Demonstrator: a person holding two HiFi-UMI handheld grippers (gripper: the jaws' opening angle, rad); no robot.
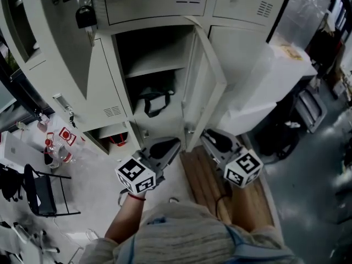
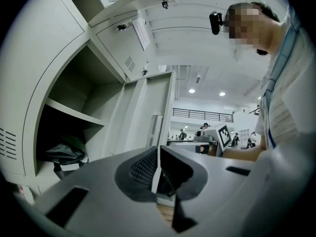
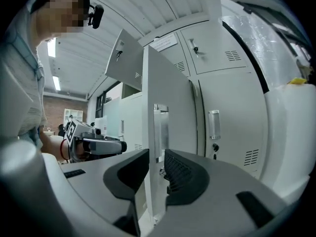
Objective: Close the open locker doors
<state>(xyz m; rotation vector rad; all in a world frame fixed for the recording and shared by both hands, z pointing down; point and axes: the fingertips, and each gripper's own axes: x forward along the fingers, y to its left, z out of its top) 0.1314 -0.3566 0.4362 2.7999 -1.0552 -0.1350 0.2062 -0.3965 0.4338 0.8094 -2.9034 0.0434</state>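
Blk bag [image 1: 155,101]; wood bench [image 1: 202,181] btm ctr; blk chair [image 1: 39,194] lower L.

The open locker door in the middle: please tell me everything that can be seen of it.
The open locker door is a tall, pale grey panel, metal by its look. It stands upright, swung out from its compartment towards the person, hinged at the right. A narrow latch plate sits at its free edge. That edge runs between the jaws of the left gripper and the right gripper, which seem closed on it.
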